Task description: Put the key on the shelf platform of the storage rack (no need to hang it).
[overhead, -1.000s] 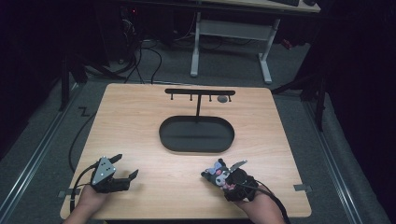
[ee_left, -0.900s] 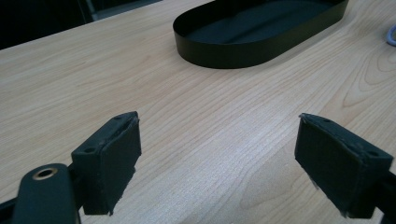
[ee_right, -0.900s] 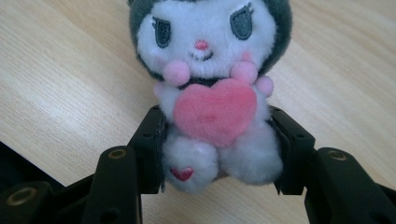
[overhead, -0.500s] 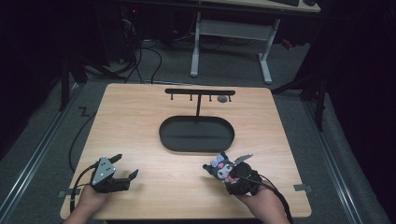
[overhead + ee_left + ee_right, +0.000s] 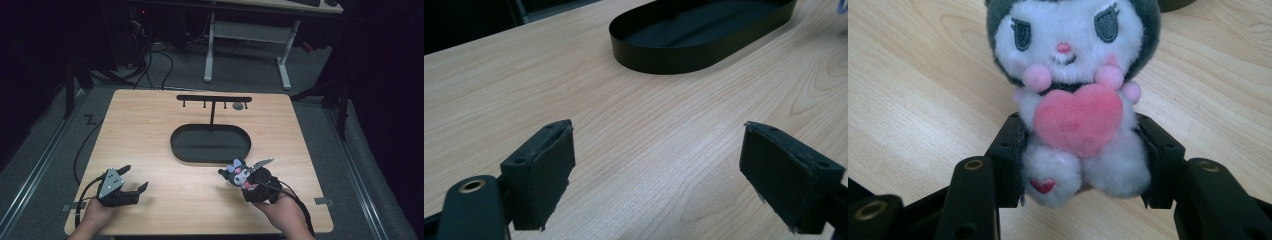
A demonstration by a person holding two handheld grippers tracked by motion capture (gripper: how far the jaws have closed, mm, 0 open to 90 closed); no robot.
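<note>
Our right gripper (image 5: pixel 1083 165) clamps its fingers on the plush toy (image 5: pixel 1075 95) (heart in front); our left gripper (image 5: pixel 659 170) fingers stand apart above the table (image 5: pixel 649 135).

This looks like a lab or recording room rather than a home. A bare wooden worktop (image 5: pixel 150 130) stands alone on grey carpet (image 5: pixel 320 75), lit from above while the surroundings stay dark. Cables (image 5: pixel 150 65) trail across the floor behind it, metal rails (image 5: pixel 35 170) run along the sides, and a white-legged desk (image 5: pixel 250 35) stands at the back.
</note>
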